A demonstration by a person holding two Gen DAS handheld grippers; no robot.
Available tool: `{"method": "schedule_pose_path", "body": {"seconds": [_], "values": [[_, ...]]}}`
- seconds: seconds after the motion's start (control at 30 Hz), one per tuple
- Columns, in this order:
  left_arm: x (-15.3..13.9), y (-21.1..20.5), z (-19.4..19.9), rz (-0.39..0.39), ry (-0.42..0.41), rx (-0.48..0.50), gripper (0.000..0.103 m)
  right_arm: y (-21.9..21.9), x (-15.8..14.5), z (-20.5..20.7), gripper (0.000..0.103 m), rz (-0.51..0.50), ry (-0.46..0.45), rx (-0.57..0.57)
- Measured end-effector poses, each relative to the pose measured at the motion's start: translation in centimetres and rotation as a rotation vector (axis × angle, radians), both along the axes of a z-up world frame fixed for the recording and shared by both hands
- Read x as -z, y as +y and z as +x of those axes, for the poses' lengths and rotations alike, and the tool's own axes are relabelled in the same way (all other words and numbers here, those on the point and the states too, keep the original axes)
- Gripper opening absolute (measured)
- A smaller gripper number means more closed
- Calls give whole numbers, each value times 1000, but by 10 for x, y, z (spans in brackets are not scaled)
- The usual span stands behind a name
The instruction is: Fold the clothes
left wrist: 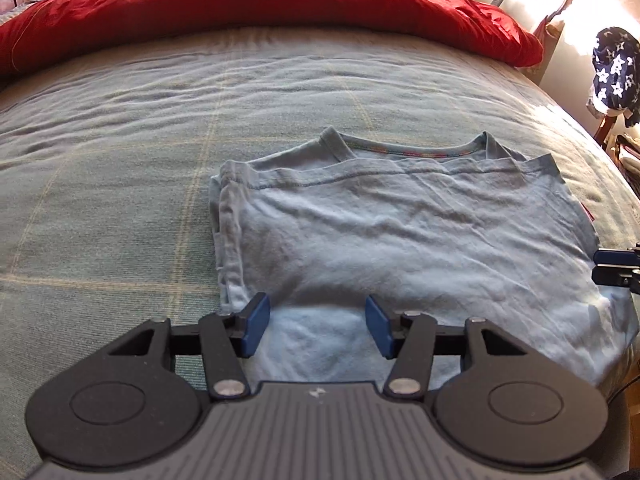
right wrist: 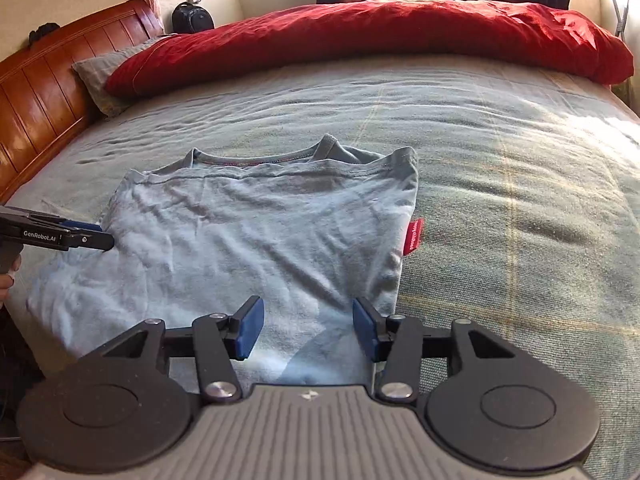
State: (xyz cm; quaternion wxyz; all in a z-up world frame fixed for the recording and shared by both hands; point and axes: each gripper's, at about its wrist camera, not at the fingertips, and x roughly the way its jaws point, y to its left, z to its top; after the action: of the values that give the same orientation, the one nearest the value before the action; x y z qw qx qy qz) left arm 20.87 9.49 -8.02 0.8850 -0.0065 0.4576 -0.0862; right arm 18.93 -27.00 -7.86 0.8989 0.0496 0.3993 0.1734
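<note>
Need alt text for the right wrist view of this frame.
A folded light-blue T-shirt lies on a bed, with the open right hand-held gripper over its near edge, gripping nothing. A red duvet is bunched along the far side.

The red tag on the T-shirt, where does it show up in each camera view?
Left wrist view: red tag, a sliver on the T-shirt's right edge.
Right wrist view: red tag, right of centre, same edge.
Shared landmark: red duvet across the far side.

Shirt's (left wrist: 420, 232) near hem behind both claw bodies (label illegible)
</note>
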Motion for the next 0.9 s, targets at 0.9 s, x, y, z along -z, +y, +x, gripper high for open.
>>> {"method": "schedule_pose_path", "body": {"seconds": [0.9], "values": [[12, -5, 91, 73, 17, 32, 73, 4, 5, 121, 68, -98, 17, -33]]}}
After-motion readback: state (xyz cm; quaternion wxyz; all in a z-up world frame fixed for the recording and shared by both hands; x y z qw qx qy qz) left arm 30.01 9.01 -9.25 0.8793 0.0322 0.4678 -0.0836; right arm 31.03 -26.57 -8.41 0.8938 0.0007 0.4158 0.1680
